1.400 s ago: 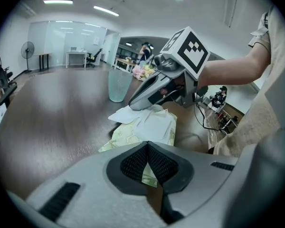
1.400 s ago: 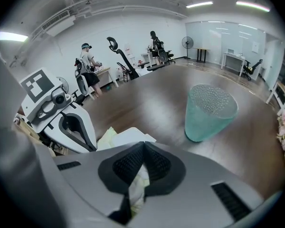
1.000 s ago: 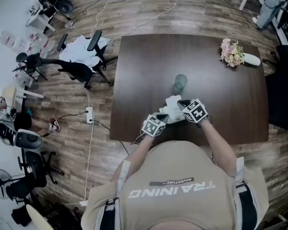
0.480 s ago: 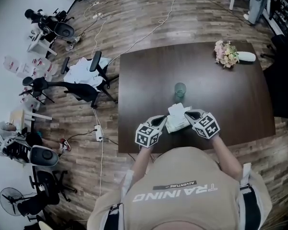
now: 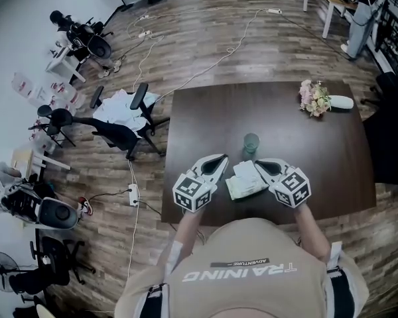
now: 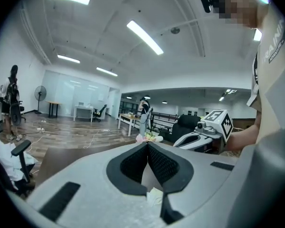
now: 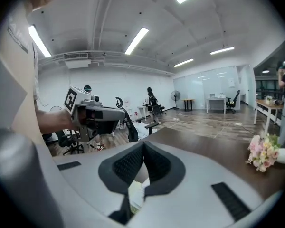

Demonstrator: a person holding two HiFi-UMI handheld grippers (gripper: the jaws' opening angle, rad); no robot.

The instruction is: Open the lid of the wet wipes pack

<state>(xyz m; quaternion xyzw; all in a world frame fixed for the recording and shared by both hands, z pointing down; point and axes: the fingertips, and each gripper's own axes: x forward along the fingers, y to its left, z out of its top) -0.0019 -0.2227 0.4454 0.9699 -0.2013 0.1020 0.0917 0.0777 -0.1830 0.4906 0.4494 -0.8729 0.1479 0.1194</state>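
The pale, flat, soft wet wipes pack (image 5: 247, 179) lies on the dark brown wooden counter (image 5: 285, 124), near its front edge, between the two grippers and just below their tips. Its long axis slants across the person's front. The right gripper (image 5: 259, 165) looks slightly nearer to it than the left gripper (image 5: 220, 158); from above I cannot tell whether either touches it. Each gripper's own view shows its fingers closed tip to tip on nothing, with the pack only glimpsed beneath them. Half a second ago both grippers crowded against the pack. Now they have spread apart and the pack rests free. Whether the lid is open cannot be made out.
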